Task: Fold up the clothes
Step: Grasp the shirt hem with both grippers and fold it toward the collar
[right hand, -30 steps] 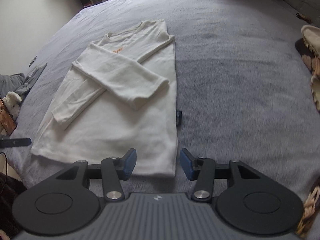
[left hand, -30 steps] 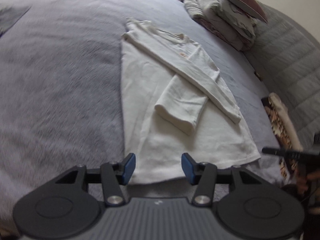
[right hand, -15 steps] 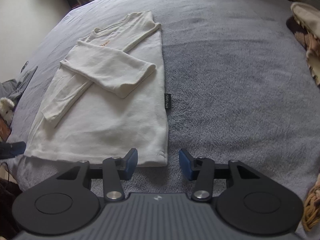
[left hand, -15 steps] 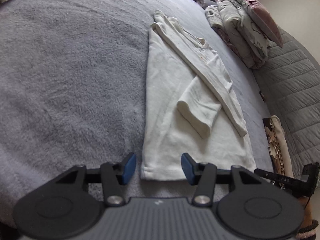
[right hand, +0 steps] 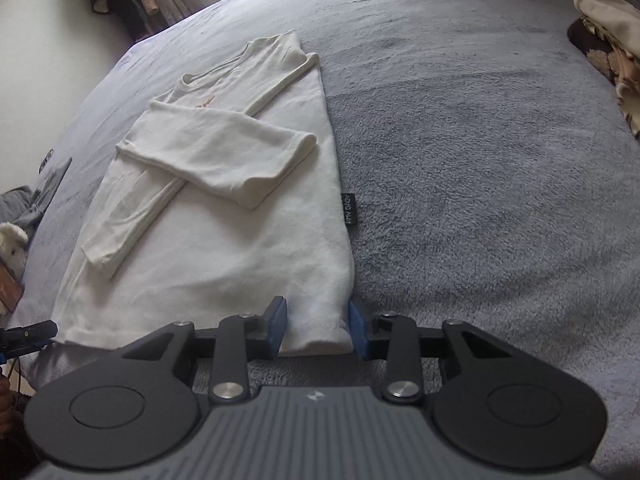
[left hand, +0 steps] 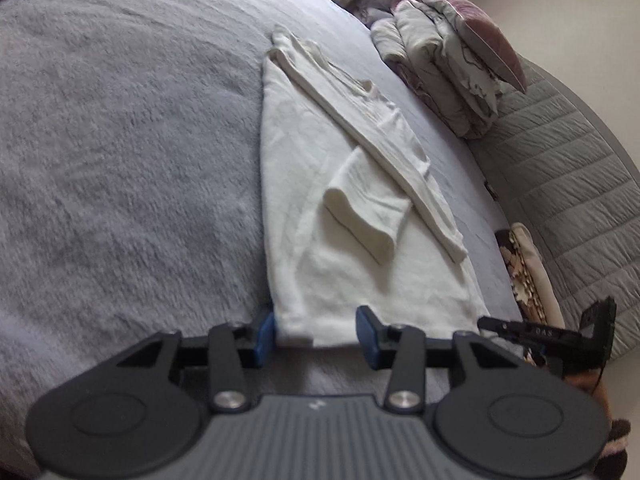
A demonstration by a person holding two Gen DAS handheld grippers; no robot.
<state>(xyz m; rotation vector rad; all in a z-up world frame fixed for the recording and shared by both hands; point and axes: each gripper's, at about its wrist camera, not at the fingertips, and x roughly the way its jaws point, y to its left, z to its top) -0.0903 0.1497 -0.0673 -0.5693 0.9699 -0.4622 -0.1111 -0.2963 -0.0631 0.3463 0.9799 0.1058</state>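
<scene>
Both claws are seen closing on the hem of a white shirt (left hand: pixel 312 240) laid flat on a grey blanket (left hand: pixel 120 160); the left gripper (left hand: pixel 316 334) straddles one hem corner, the right gripper (right hand: pixel 317 326) the other; neither corner is pinched yet.

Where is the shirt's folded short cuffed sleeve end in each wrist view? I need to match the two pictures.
Left wrist: folded sleeve end, centre, right of the shirt's middle.
Right wrist: same sleeve end, upper left of centre, lying across the chest.
Shared landmark: the white shirt's bottom hem, between each gripper's closing jaws.
</scene>
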